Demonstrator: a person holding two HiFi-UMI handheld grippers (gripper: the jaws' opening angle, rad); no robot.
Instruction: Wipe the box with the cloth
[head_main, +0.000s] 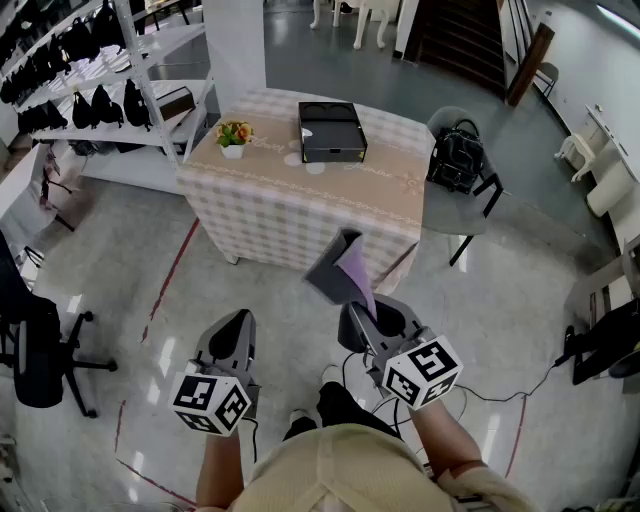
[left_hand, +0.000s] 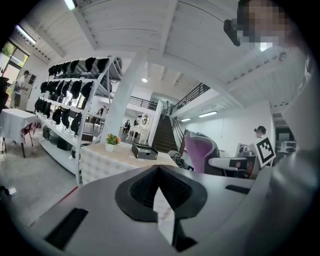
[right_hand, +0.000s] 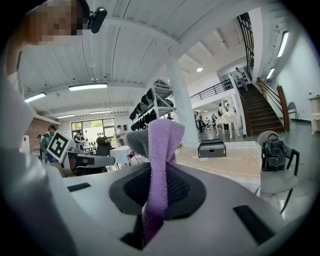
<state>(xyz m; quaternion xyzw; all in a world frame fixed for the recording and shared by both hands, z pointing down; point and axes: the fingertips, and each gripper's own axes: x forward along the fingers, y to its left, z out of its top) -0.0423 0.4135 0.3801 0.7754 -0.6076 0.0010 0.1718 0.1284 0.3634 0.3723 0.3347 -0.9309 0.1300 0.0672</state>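
Note:
A black open box (head_main: 331, 131) lies on the checked table (head_main: 300, 190), far ahead of me; it also shows small in the left gripper view (left_hand: 145, 151) and the right gripper view (right_hand: 212, 148). My right gripper (head_main: 362, 318) is shut on a purple and grey cloth (head_main: 340, 272) that sticks up from its jaws (right_hand: 159, 150). My left gripper (head_main: 232, 336) is shut with nothing in it; its pads (left_hand: 150, 187) meet. Both grippers hang over the floor, well short of the table.
A small flower pot (head_main: 233, 135) stands at the table's left end. A chair with a black bag (head_main: 456, 155) stands right of the table. White racks of dark goods (head_main: 100, 90) are at the left, an office chair (head_main: 40, 350) at the near left. A cable (head_main: 520, 385) lies on the floor.

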